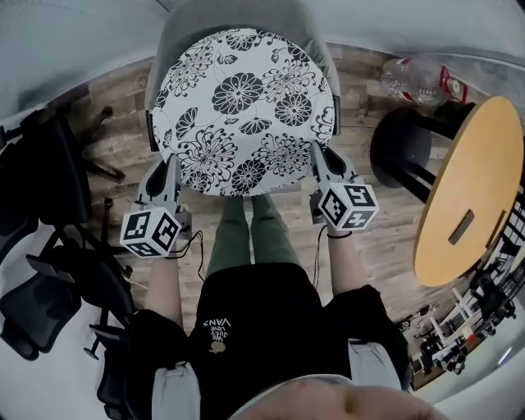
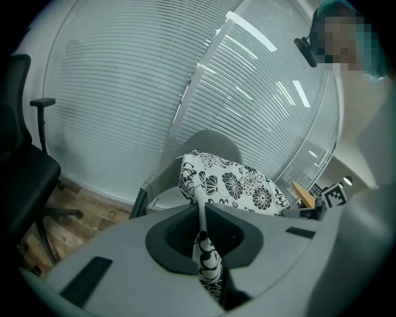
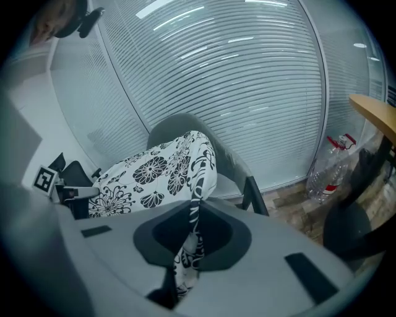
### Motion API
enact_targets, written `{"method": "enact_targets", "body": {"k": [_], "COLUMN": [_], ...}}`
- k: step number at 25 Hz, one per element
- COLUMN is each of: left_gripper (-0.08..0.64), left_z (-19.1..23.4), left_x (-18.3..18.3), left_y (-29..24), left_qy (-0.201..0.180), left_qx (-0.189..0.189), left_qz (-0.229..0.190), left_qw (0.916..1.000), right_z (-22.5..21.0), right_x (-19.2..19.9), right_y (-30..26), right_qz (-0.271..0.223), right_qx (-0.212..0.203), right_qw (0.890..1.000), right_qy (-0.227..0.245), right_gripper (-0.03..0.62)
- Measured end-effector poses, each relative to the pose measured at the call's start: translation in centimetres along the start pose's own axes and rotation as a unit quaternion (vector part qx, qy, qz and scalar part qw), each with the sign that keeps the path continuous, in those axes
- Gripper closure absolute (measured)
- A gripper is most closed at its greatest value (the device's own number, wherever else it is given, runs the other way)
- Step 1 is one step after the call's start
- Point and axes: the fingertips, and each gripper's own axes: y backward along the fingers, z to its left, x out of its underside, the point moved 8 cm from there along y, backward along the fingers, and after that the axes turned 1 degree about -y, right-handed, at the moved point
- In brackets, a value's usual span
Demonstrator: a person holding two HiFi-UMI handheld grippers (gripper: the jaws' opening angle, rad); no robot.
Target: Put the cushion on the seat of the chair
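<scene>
Head view, nearest: green trouser legs (image 1: 246,238), standing just short of the chair (image 1: 246,15). A marker cube to the left and to the right of them, one on each tool.

Next out, left gripper (image 1: 171,172) closed to a narrow slit, pinching the near left edge of the cushion (image 1: 242,111). Right gripper (image 1: 321,162) the same, clamped on the near right edge. Confirmed in the left gripper view and the right gripper view: a thin fold of black-and-white flowered fabric pressed between each pair of jaws, hanging a little way below them.

Beyond the jaws, the round cushion itself, held up between the two tools over the grey seat (image 2: 162,198), tilted, with a pale strip of seat bare underneath at its left. Contact between its far edge and the seat or backrest impossible to tell.

Well apart to the near left, black office chairs (image 1: 49,189) on the wood floor (image 1: 123,98). To the right, a round wooden table (image 1: 472,189); past it, a clear plastic bottle (image 1: 418,78) lying on the floor. Farthest of all, white blinds (image 3: 247,80) behind the chair.
</scene>
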Motion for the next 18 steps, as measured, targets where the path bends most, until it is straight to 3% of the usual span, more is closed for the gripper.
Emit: {"method": "enact_targets", "body": {"k": [18], "left_gripper": [0.531], "left_z": [0.47], "left_x": [0.09], "left_y": [-0.38], "left_qy": [0.004], "left_qx": [0.001], "left_qz": [0.007], "left_qw": [1.0000], "right_z": [0.75], "right_x": [-0.16], "right_y": [0.19], "right_qz": [0.017], "right_qx": [0.012], "right_qw": [1.000], "right_qy": [0.015], "right_gripper": [0.560]}}
